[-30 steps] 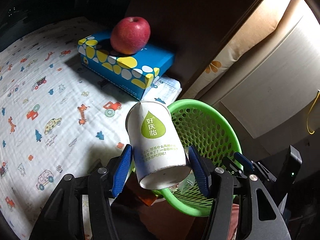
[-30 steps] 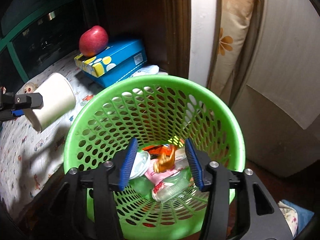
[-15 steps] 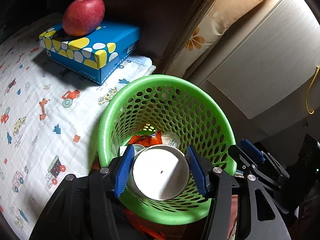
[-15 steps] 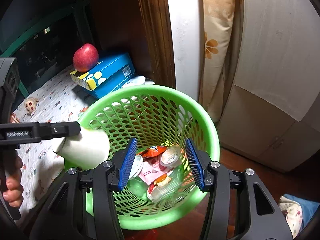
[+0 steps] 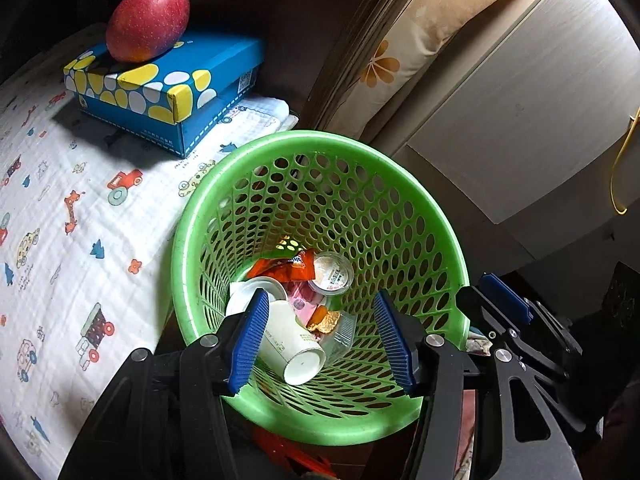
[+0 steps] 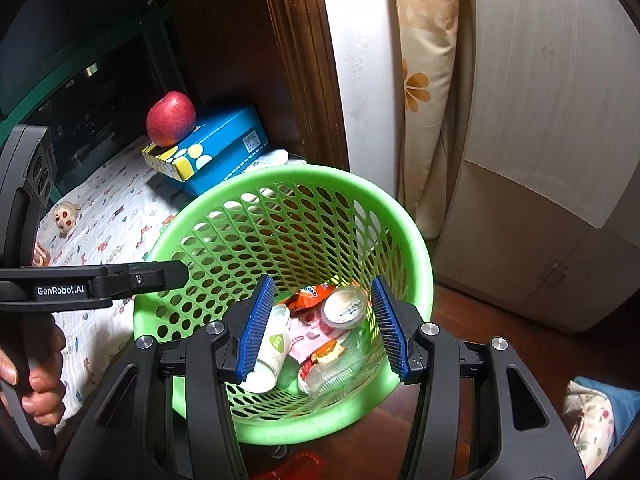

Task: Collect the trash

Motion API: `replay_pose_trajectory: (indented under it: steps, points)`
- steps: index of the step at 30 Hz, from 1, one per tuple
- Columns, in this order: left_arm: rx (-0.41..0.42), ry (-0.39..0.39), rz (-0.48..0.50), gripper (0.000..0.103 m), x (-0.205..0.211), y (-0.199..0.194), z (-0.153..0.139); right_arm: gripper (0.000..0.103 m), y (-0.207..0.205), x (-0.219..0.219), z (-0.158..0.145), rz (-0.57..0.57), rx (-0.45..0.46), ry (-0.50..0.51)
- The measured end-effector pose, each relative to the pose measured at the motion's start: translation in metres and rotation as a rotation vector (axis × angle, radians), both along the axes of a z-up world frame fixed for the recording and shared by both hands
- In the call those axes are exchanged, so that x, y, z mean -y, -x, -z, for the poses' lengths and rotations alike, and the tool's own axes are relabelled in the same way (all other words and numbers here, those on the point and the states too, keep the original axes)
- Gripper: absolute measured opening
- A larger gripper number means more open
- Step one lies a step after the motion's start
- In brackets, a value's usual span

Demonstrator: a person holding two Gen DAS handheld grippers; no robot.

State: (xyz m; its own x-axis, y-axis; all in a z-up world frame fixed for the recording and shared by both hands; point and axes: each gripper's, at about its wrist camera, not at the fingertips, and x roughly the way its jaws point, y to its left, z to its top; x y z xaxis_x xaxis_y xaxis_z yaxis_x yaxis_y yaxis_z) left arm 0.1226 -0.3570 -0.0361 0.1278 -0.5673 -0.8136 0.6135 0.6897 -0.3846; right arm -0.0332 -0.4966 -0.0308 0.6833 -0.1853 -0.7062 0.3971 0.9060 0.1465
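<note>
The left gripper (image 5: 326,338) stands open and empty above the green basket (image 5: 400,184); the paper cup (image 5: 290,344) lies on its side inside, among wrappers. The right gripper (image 6: 324,328) is parted; it apparently clasps nothing, though its pads overlap the trash.

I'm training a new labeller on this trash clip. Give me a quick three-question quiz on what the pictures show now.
1. True or false: the paper cup lies inside the green basket.
2. What rests on the blue box? A) a doll B) an apple C) a bottle
3. Fill in: the left gripper has its jaws ____, with nothing between them.

Key:
1. True: it lies on its side among the wrappers.
2. B: the apple.
3. Open. The right gripper is also open and empty.
</note>
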Motion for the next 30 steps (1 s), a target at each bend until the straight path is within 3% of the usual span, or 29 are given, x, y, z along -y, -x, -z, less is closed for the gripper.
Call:
replay_pose_trajectory:
  steps: [12, 14, 21, 30]
  points:
    - [0.117, -0.018, -0.097, 0.071, -0.051, -0.006, -0.024, 0.055, -0.005, -0.03, -0.005, -0.059, 0.01, -0.036]
    - [0.137, -0.026, -0.11, 0.072, -0.06, -0.005, -0.025, 0.067, -0.007, -0.039, -0.007, -0.067, 0.014, -0.027]
    - [0.21, -0.043, -0.16, 0.082, -0.088, -0.002, -0.033, 0.068, -0.011, -0.058, -0.011, -0.102, 0.025, -0.031]
    - [0.28, -0.033, -0.239, 0.089, -0.128, 0.0, -0.044, 0.077, -0.014, -0.08, -0.017, -0.137, 0.05, -0.042]
